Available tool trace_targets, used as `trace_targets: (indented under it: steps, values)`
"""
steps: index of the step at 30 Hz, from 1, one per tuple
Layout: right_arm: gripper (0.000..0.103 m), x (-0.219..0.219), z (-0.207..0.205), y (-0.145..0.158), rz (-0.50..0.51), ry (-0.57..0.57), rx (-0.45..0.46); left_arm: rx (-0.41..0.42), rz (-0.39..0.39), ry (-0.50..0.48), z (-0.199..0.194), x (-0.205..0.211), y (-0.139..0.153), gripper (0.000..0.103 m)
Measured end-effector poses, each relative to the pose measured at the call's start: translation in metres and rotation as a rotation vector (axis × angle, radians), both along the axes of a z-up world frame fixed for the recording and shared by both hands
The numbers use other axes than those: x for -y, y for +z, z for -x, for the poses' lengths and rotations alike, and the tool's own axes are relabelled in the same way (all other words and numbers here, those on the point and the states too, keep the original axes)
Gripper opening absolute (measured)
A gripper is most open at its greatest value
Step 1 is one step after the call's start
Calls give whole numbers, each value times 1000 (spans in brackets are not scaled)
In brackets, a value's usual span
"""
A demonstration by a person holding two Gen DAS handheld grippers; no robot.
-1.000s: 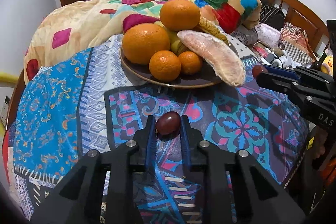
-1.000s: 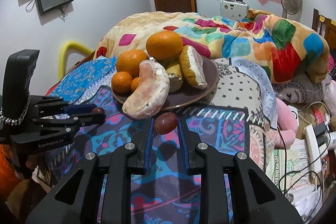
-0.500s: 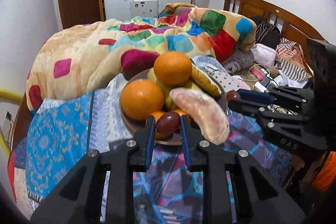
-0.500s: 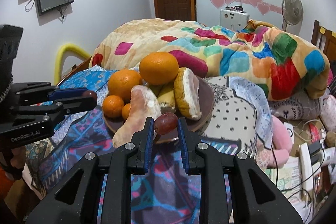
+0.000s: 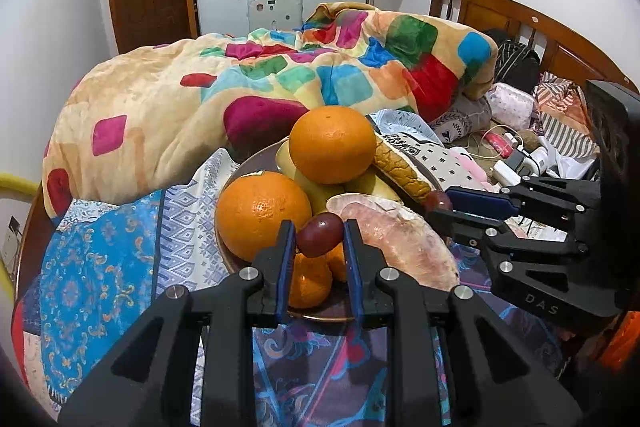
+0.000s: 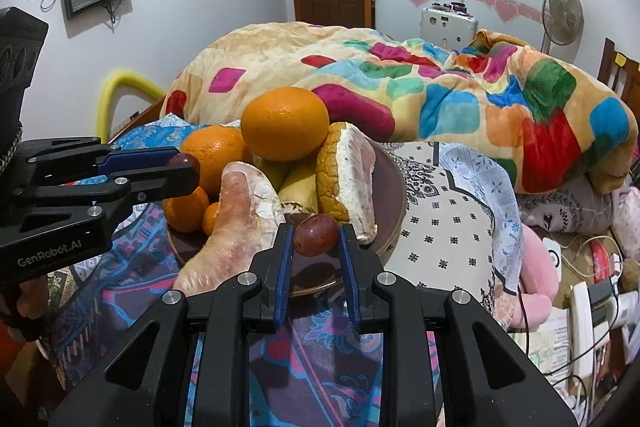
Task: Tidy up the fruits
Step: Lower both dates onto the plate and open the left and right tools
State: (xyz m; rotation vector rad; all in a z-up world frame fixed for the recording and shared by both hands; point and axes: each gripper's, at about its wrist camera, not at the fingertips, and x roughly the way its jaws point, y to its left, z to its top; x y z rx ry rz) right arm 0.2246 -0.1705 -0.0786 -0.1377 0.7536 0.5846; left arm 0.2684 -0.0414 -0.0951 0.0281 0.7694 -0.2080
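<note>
I have a grape [image 5: 319,238] clenched in my left hand-held gripper [image 5: 318,241] and another grape [image 6: 316,235] in my right hand-held gripper [image 6: 315,237], both at lower centre of frame over the loaded plate [image 6: 390,195]. Neither is set down yet; placing them remains.

Both wrist views close in, angled down along own fingers, facing wardrobe wall; left from left side, right from right; shared: fruit plate [image 5: 256,163] [image 6: 394,203], quilt [image 5: 160,107] [image 6: 480,99].
</note>
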Motion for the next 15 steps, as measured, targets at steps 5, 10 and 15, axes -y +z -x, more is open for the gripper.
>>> trace_targets:
  steps: [5,10,15]
  values:
    - [22,1,-3,-2,-6,-2,-21,-8,0,-2,-3,2,-5,23]
    - [26,1,-3,-4,-2,-3,-37,-23,16,-2,-4,1,-6,40]
    - [35,7,-2,-1,-17,-26,-28,-11,32,13,0,-3,-4,49]
